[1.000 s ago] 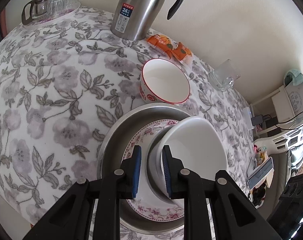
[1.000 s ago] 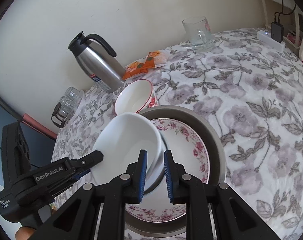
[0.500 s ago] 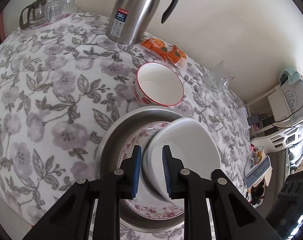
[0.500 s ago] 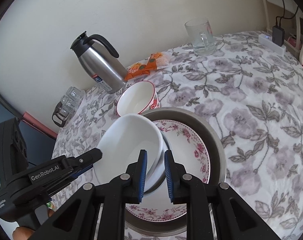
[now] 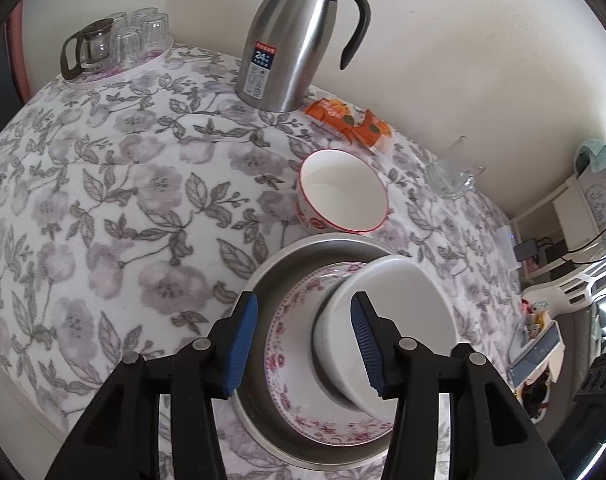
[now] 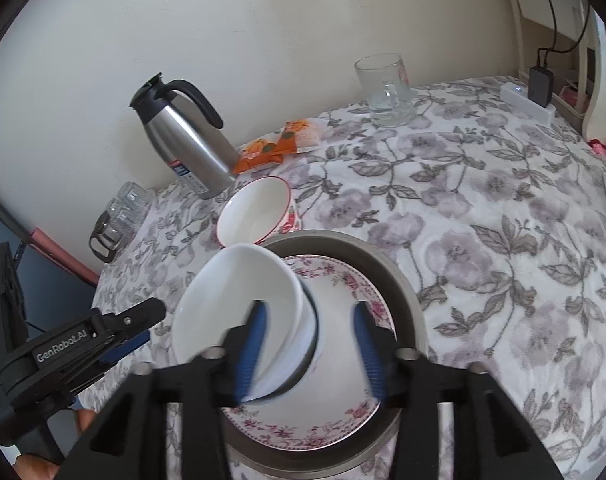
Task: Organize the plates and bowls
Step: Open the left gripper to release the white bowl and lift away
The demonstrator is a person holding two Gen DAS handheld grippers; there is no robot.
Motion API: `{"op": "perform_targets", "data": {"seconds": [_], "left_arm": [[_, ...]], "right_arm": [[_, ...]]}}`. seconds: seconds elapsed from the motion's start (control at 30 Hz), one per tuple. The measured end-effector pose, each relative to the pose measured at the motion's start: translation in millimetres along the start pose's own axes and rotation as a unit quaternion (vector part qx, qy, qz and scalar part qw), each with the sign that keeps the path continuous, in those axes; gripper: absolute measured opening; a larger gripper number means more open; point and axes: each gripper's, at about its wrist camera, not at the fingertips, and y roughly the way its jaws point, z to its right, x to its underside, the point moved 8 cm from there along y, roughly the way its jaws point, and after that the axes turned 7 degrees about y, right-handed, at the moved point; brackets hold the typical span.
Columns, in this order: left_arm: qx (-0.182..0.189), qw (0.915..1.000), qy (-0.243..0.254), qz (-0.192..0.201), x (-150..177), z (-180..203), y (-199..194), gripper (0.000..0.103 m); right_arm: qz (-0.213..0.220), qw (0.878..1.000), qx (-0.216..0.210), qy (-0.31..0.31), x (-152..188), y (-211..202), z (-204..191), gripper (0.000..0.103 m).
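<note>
A plain white ceramic bowl (image 5: 391, 328) sits on a round white plate with a pink floral rim (image 6: 335, 360), which itself lies inside a shallow grey metal pan (image 5: 279, 264) on a table covered with a grey-and-lilac flowered cloth (image 5: 103, 200). The white bowl looks tilted, leaning toward the pan's edge rather than sitting flat.

The jaws of both the left gripper (image 5: 303, 346) and the right gripper (image 6: 309, 350) have just been opening. They now stand apart on either side of the bowl's rim, with the pads pressing on nothing.

A second white bowl with a red rim (image 5: 343, 192) stands alone on the cloth, just beyond the pan. Judging by this, the stack is partly built, and the red-rimmed bowl is not yet added.
</note>
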Motion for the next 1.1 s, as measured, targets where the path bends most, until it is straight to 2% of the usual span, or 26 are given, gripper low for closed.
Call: {"op": "perform_targets", "data": {"seconds": [0.07,0.13,0.17,0.33,0.43,0.77,1.1], "left_arm": [[-0.011,0.9999,0.002,-0.002,1,-2,1,0.052],[-0.022,0.9997,0.002,-0.002,1,-5,3,0.067],[-0.028,0.9996,0.003,0.001,1,-7,3,0.079],[-0.050,0.9987,0.004,0.013,0,-13,2,0.081],[-0.056,0.9983,0.001,0.015,-1,-17,2,0.091],[-0.083,0.9960,-0.005,0.033,-7,-26,-1,0.098],[-0.081,0.9929,0.007,0.086,-27,-24,-7,0.098]], "right_arm": [[0.001,1.000,0.004,0.001,0,0,1,0.065],[0.002,1.000,0.010,0.000,-1,2,2,0.073],[0.001,1.000,0.012,0.000,0,2,3,0.077],[-0.002,1.000,0.019,-0.001,0,6,6,0.094],[0.004,1.000,0.020,0.000,-1,5,7,0.103],[0.018,1.000,0.010,0.001,-4,3,6,0.103],[0.047,0.999,0.007,0.001,-19,0,5,0.103]]}}
